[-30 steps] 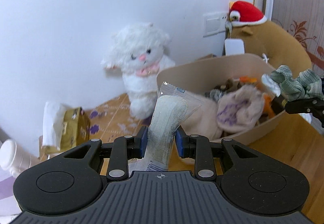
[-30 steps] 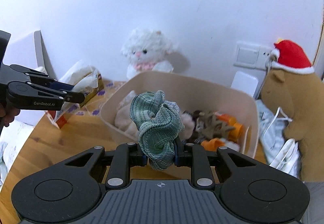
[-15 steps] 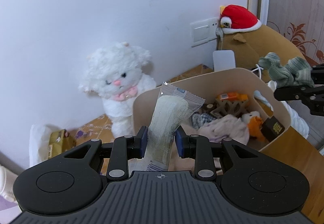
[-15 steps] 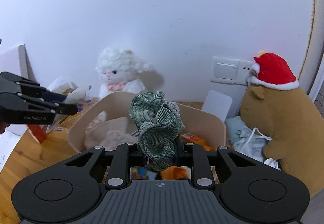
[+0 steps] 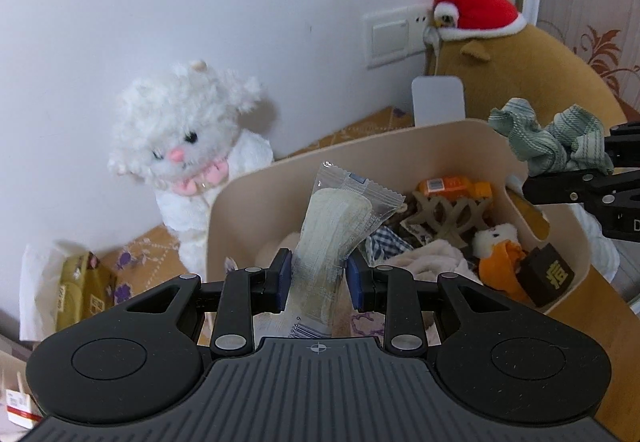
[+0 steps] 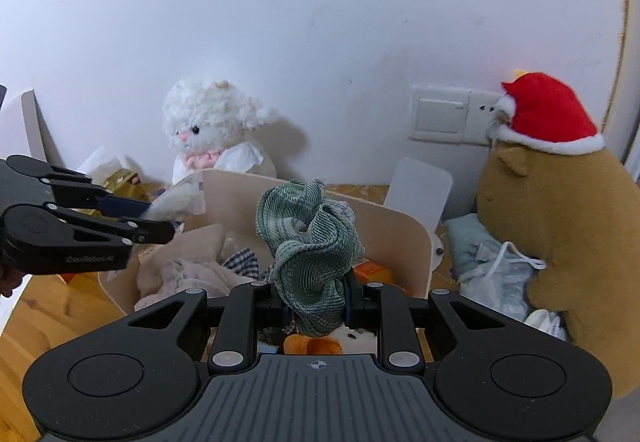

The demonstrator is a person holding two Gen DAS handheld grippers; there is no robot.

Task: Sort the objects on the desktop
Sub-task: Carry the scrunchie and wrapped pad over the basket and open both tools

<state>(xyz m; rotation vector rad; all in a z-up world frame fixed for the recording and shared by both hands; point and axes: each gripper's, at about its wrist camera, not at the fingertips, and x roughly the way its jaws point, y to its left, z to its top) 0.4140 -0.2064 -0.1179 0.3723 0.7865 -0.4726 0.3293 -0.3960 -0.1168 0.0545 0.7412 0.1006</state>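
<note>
Over beige plastic bin [image 5: 568,242]: left gripper [image 5: 316,276] clamped on clear-wrapped pale snack packet [image 5: 336,226]; right gripper [image 6: 316,302] clamped on green ribbed scrunchie [image 6: 312,242]. Step judged: delivery; release required next.

green striped scrunchie [image 6: 310,242] | beige bin [image 5: 404,150] | white plush [image 5: 188,146] | red hat [image 5: 476,8]

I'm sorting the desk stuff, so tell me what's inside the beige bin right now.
Inside the beige bin: crumpled pinkish cloth, checked fabric, an orange box, a wooden lattice piece, a small white-and-orange plush and a dark box. Whatever lies beneath them is covered.
</note>
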